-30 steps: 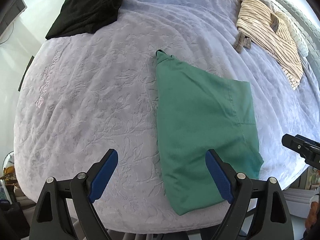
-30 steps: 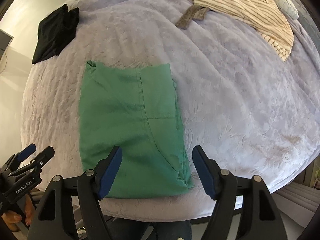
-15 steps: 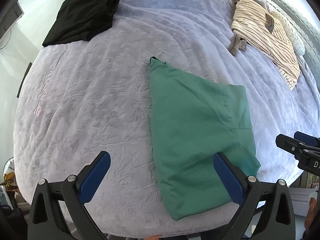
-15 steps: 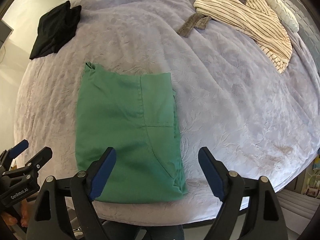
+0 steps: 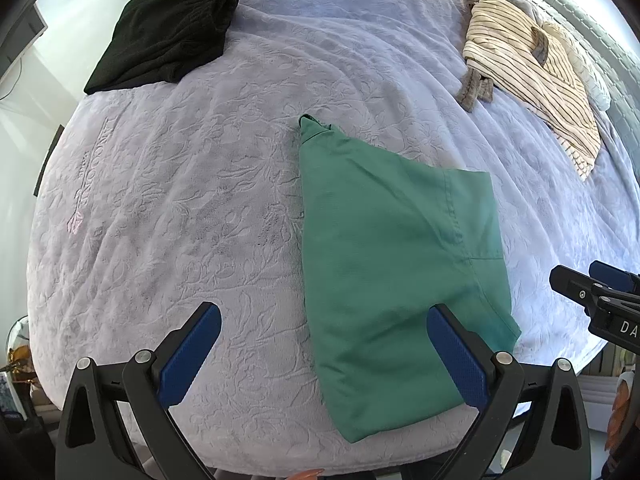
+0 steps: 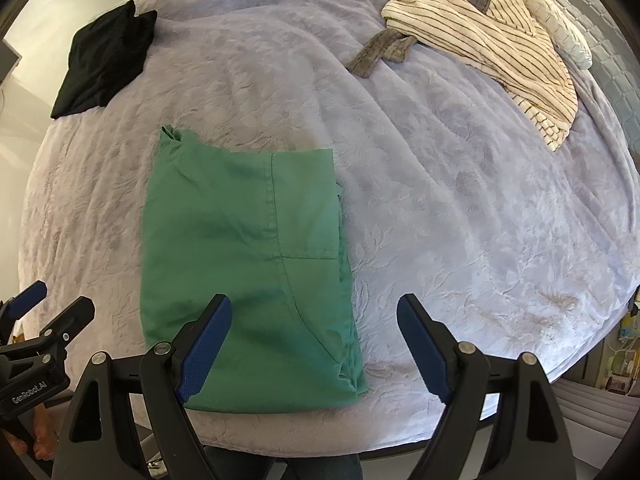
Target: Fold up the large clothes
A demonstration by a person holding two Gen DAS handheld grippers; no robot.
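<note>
A green garment [image 5: 384,264] [image 6: 244,264] lies folded into a rectangle near the front edge of the bed. My left gripper [image 5: 324,336] hovers above its near left part, jaws wide open with nothing between the blue pads. My right gripper [image 6: 314,332] hangs over the garment's near right corner, also open and empty. Each gripper shows at the side of the other's view: the right gripper [image 5: 596,300] and the left gripper [image 6: 36,332].
A lilac embossed bedspread [image 5: 192,184] [image 6: 460,200] covers the bed. A folded black garment [image 5: 168,36] [image 6: 104,60] sits at the far left. A cream striped robe [image 5: 532,72] [image 6: 492,36] with a grey belt lies far right, next to a pillow [image 6: 560,28].
Both grippers' jaws have spread wider. Both cameras have drawn back a little from the green garment, which lies still.
</note>
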